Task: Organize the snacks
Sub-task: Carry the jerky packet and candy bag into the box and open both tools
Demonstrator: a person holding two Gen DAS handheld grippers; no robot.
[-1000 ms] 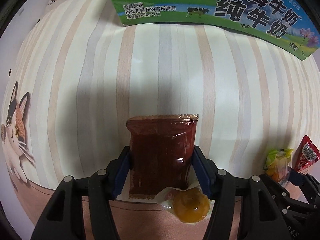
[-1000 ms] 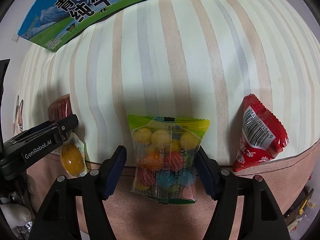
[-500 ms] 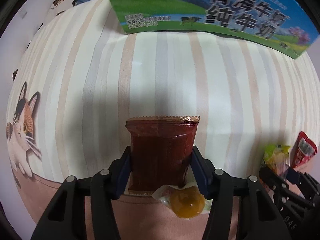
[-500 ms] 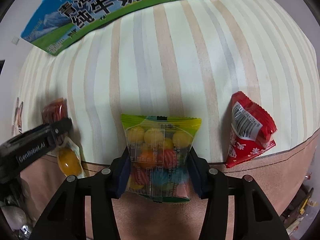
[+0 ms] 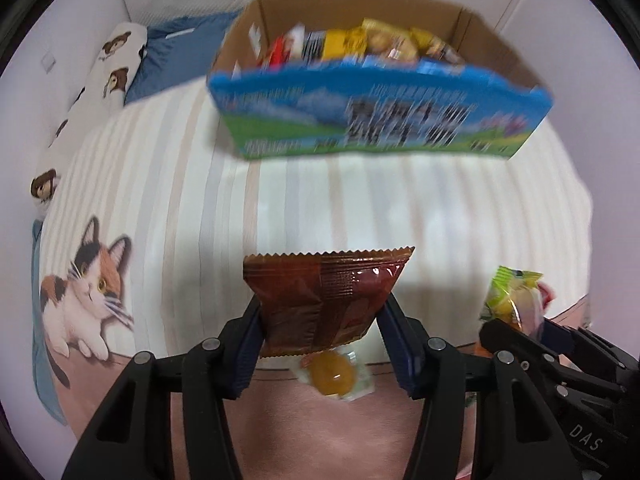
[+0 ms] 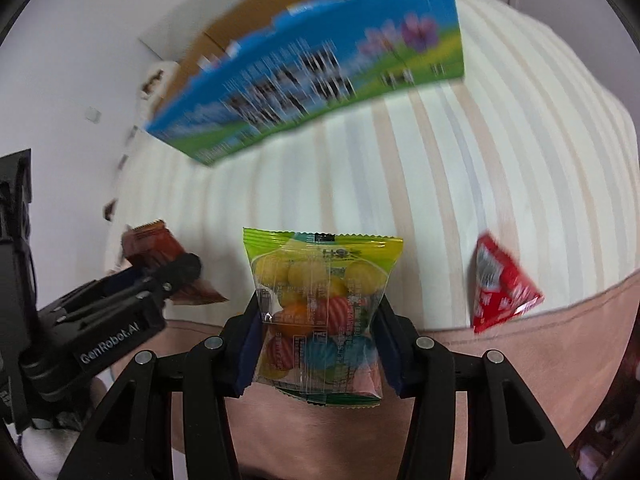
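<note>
Snacks are seen in both views, each pair of tongs clamped on one packet. In the left wrist view, a brown snack packet (image 5: 324, 304) is pinched between the fingers of the left tongs (image 5: 322, 344) and held up above the striped bed cover (image 5: 192, 208). Just beneath it, an orange jelly cup (image 5: 334, 372) lies on the pink border of the cover. Further back stands a cardboard box (image 5: 380, 120) with a blue and green front — packets are piled inside it.

In the right wrist view, the right tongs (image 6: 318, 344) are closed on a bag of coloured candy balls (image 6: 320, 304), gripped at both sides. A red packet (image 6: 500, 292) lies to the right — blurred — at the edge of the striped cover.
</note>
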